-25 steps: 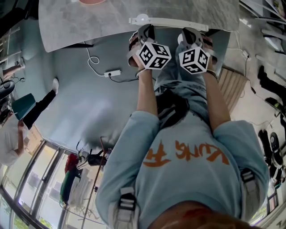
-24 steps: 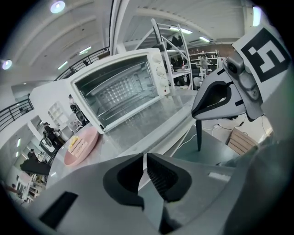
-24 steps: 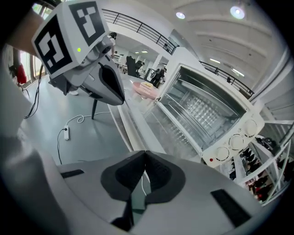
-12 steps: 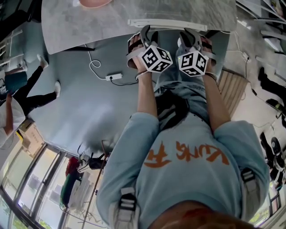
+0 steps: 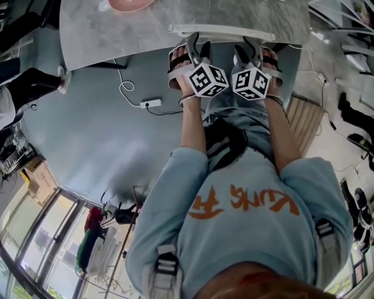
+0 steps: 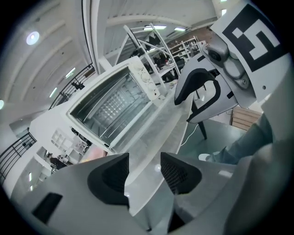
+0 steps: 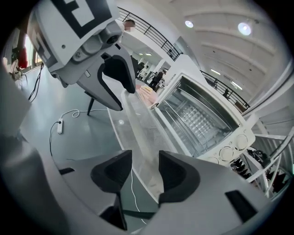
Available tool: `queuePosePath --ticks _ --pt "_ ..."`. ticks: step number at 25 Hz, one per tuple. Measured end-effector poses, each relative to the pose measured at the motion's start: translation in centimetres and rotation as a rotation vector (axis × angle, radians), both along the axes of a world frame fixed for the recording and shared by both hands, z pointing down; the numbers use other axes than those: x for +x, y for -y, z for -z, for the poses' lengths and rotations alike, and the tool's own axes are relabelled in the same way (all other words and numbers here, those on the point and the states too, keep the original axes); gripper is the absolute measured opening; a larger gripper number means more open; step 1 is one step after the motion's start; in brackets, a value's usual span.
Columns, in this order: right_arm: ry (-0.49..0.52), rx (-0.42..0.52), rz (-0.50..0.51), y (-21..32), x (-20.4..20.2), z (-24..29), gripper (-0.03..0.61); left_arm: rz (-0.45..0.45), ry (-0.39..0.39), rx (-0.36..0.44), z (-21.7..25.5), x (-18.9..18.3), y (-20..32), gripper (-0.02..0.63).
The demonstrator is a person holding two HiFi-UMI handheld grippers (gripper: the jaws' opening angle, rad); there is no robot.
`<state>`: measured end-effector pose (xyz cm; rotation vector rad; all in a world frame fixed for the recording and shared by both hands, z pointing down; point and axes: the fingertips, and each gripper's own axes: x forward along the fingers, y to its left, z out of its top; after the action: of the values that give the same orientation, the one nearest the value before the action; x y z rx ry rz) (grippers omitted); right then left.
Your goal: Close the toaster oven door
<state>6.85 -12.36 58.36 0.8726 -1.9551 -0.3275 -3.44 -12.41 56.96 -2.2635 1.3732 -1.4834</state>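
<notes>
The white toaster oven (image 6: 120, 103) stands with its cavity open and its glass door (image 6: 151, 137) folded down flat toward me. The door's front edge, with the white handle bar (image 5: 222, 30), runs between the jaws of both grippers. My left gripper (image 6: 144, 172) is open, its jaws having just spread, with the door edge between the pads and gaps on both sides. My right gripper (image 7: 144, 170) is open the same way, astride the door (image 7: 138, 124) a little further along. In the head view, the left gripper (image 5: 197, 45) and right gripper (image 5: 250, 48) sit side by side at the handle.
The oven sits on a marble-patterned table (image 5: 117, 29) with a pink bowl (image 5: 125, 4) at its far side. A power strip with its cable (image 5: 149, 103) lies on the grey floor. A wooden slatted piece (image 5: 304, 114) stands at the right. A person's legs (image 5: 29, 87) are at the left edge.
Both grippers' jaws have spread apart off the door handle. The left gripper has risen slightly and rolled. People at the left of the room have walked on.
</notes>
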Motion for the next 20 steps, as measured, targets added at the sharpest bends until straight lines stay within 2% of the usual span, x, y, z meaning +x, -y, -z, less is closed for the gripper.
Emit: queuePosePath --ticks 3,10,20 --pt "0.002 0.014 -0.027 0.4 0.1 0.4 0.18 0.006 0.013 0.035 0.7 -0.1 0.3 0.201" --pt "-0.035 0.128 -0.084 2.6 1.0 2.8 0.134 0.007 0.017 0.059 1.2 0.0 1.0 0.21" --pt "-0.03 0.211 -0.076 4.9 0.6 6.7 0.138 0.026 -0.009 0.181 5.1 -0.3 4.3 0.207"
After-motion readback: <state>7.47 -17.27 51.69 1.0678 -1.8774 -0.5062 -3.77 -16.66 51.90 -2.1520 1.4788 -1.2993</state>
